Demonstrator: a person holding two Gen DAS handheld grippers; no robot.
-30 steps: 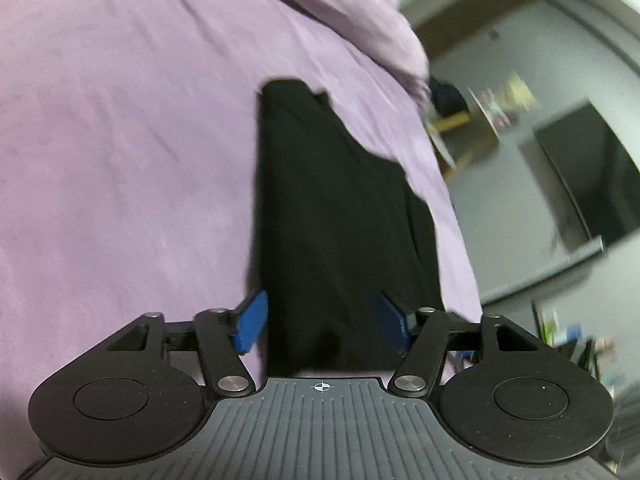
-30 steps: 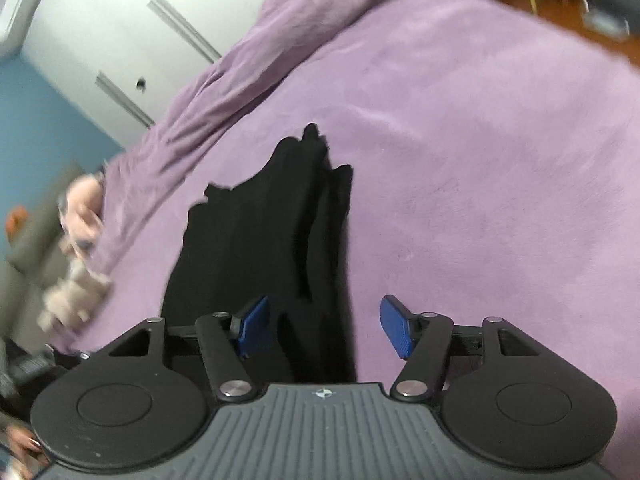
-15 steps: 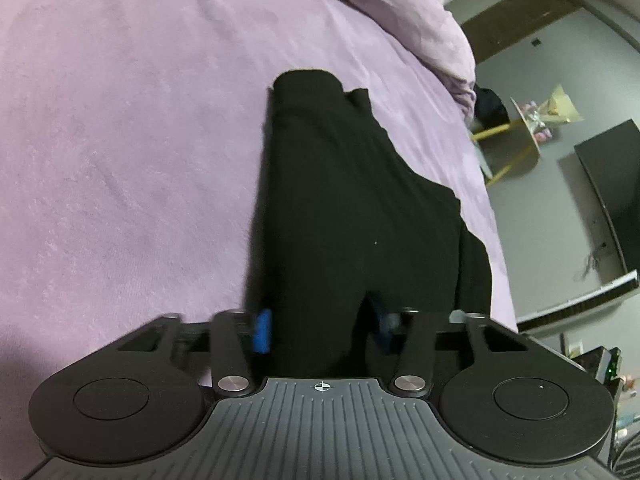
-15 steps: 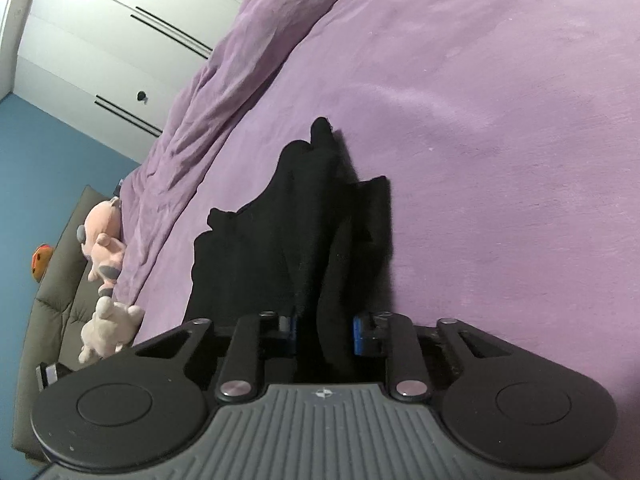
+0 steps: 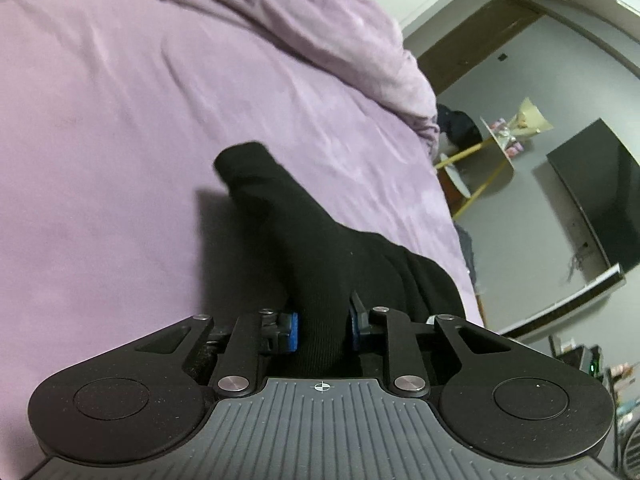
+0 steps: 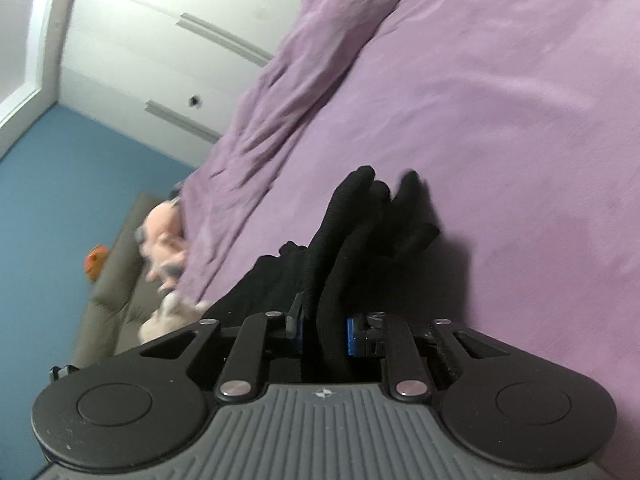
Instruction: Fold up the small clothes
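Observation:
A small black garment (image 5: 316,248) lies on a purple bed cover (image 5: 120,120). My left gripper (image 5: 323,326) is shut on one end of it, and the cloth rises off the cover toward the blue pads. In the right wrist view the same black garment (image 6: 360,240) hangs bunched from my right gripper (image 6: 325,334), which is shut on its other end. Its far tip still rests on the purple cover (image 6: 520,120). The middle of the garment between the two grippers is hidden.
A bunched purple duvet (image 5: 340,40) lies at the far side of the bed. Beyond the bed edge stand a yellow side table (image 5: 480,160) and a dark screen (image 5: 600,204). In the right wrist view, plush toys (image 6: 164,240) sit on a grey couch by a white wardrobe (image 6: 160,40).
Both grippers went from open over the flat garment to shut on its ends. Both have lifted, pulling the cloth up off the cover into bunched folds.

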